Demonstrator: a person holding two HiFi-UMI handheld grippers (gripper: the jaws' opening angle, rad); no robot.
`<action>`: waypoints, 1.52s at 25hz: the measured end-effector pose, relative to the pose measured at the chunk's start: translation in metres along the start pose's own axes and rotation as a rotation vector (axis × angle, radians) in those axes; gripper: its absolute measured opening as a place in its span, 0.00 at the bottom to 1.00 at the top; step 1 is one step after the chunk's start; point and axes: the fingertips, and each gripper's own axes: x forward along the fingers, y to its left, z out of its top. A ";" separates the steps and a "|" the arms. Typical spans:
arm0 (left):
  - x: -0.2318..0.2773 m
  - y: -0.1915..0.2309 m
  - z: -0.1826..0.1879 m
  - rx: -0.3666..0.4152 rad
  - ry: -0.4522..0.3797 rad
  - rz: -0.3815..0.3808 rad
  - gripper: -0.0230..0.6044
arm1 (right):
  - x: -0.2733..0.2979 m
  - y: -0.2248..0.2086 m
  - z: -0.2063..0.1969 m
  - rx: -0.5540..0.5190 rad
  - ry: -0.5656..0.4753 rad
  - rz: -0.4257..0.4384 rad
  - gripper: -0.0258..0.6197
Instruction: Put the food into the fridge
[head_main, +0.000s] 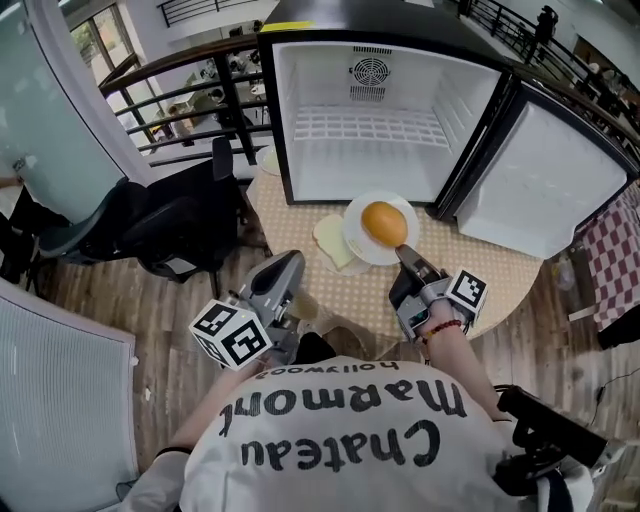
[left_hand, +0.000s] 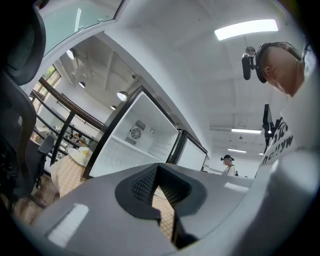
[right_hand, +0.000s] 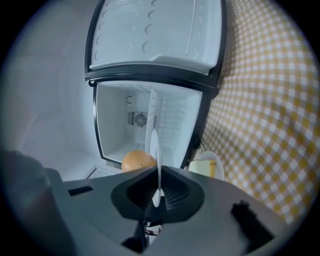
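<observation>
Checked table, plate held flat, rim in right hand-held gripper

— What is the fridge made of?
— Smooth white plastic inside, faintly glossy, in a shiny black frame.
— And the plate?
— Glossy white, ceramic by the look of it. The round food on it has a smooth orange-brown skin with a slight sheen.
— The counter?
— Covered in matt cloth, checked yellow and white. The floor is wood planking, grain showing.
— The right tongs and left tongs?
— Matt grey plastic, with black ribbed pads.
</observation>
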 end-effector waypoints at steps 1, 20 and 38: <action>0.007 0.006 0.004 0.004 0.004 -0.010 0.05 | 0.007 0.001 0.003 -0.001 -0.007 -0.003 0.08; 0.083 0.095 0.041 0.010 0.116 -0.152 0.05 | 0.103 -0.021 0.059 -0.036 -0.161 -0.154 0.08; 0.089 0.159 0.033 -0.034 0.163 -0.087 0.05 | 0.172 -0.051 0.085 -0.142 -0.124 -0.295 0.08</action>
